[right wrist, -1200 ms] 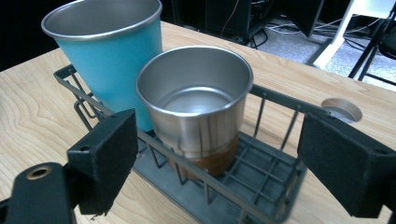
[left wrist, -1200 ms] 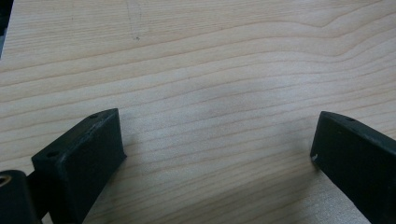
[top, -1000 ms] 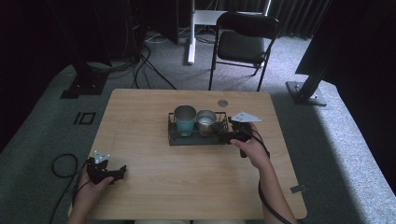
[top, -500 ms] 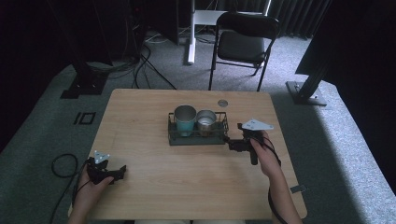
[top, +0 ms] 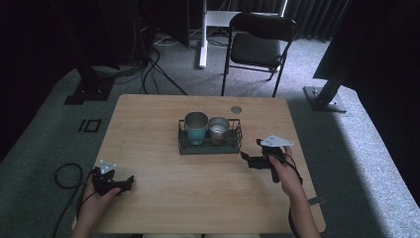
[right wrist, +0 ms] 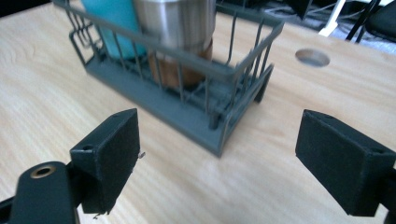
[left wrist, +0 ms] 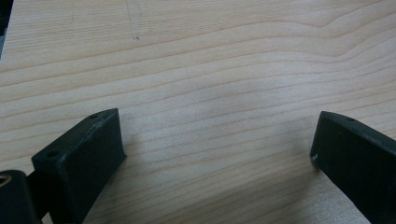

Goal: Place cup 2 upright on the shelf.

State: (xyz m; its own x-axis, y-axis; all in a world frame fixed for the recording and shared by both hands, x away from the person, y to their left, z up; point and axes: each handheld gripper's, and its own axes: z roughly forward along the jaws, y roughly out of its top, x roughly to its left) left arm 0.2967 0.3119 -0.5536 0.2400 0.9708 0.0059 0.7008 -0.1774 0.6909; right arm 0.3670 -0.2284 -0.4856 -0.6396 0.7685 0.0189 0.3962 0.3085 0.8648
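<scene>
Both grippers empty, wire rack with two cups at table centre

Right gripper (top: 249,159) jaws spread wide, nothing between them, near the grey wire rack (top: 210,144) at its 4 o'clock; teal cup (top: 196,127) and steel cup (top: 218,129) stand upright inside. Left gripper (top: 130,181) wide open over bare table (top: 198,198) at 8 o'clock

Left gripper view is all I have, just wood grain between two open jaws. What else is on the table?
Observer: A wire rack at mid-table, holding a teal cup and a steel cup.
Operator: Where is the right gripper?
Observer: The right gripper is just off the rack's right end, apart from it.
Operator: Is it holding anything?
Observer: No. In the right gripper view its jaws stand wide open, aimed at the rack's near corner.
</scene>
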